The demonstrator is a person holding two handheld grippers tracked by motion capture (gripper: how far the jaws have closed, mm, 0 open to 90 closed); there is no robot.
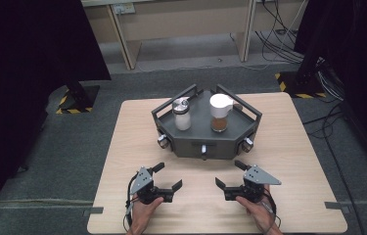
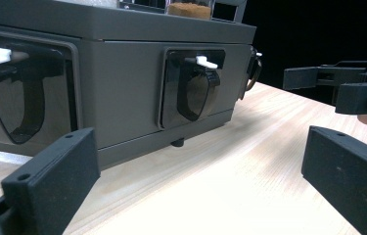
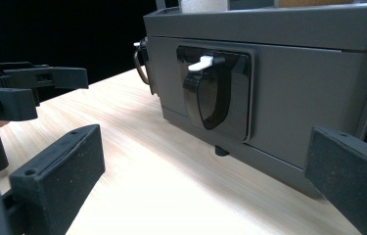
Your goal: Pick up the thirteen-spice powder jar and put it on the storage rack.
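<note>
A dark grey angular box [image 1: 205, 142] with a railed top stands at the table's middle back. On it are a jar of white powder [image 1: 182, 115] with a metal lid and a jar of brown powder [image 1: 219, 113] with a white lid. Its front face carries a black dispenser spout with a white lever [image 2: 196, 88] [image 3: 210, 90]. My left gripper [image 1: 167, 175] rests open on the table in front of the box, to the left. My right gripper [image 1: 230, 174] rests open to the right. Both hold nothing.
The wooden table [image 1: 122, 147] has bare room around and between the grippers. More spouts sit on the box's angled faces [image 2: 12, 98]. Beyond the table are grey carpet, black stands with yellow-striped feet [image 1: 76, 100] and cables [image 1: 279, 39].
</note>
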